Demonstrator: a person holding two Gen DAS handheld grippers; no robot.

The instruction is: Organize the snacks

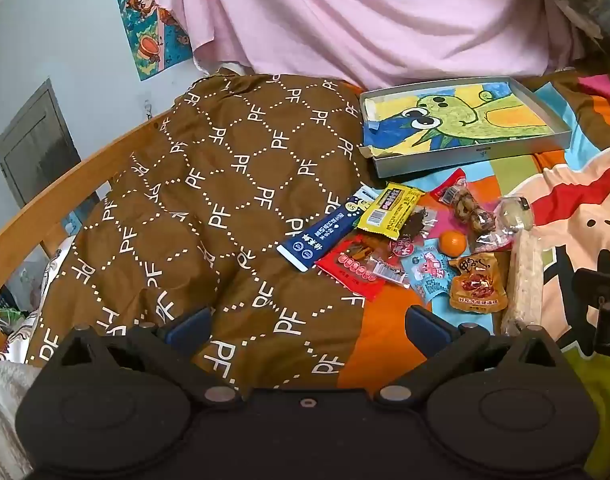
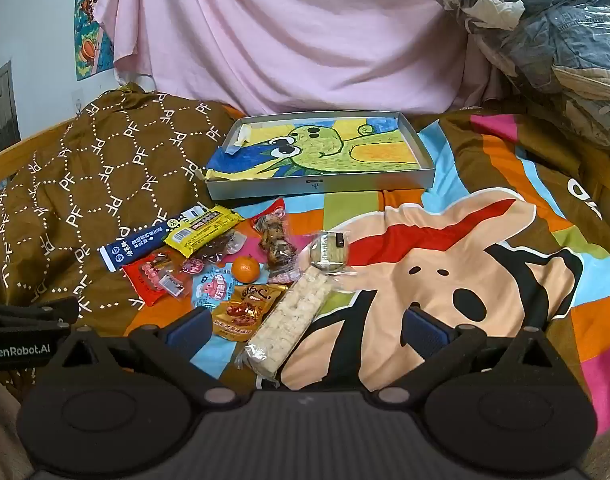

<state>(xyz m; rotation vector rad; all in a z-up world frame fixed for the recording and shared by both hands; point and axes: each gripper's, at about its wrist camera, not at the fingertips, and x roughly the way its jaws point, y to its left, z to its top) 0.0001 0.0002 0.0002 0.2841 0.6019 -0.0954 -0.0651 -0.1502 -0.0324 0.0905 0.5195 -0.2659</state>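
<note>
Both the left gripper and right gripper hover with jaws wide apart and empty, evidently poised for a first pick, while the loose foil and plastic snack packets lie scattered at six o'clock of the shallow grey metal tray, apparently their intended container.

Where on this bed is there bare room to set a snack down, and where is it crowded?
Free: the cartoon-face blanket right of the long rice bar, and the inside of the grey tray, which holds only a drawing. Crowded: the snack pile between the brown quilt and the rice bar, around the mandarin.
</note>
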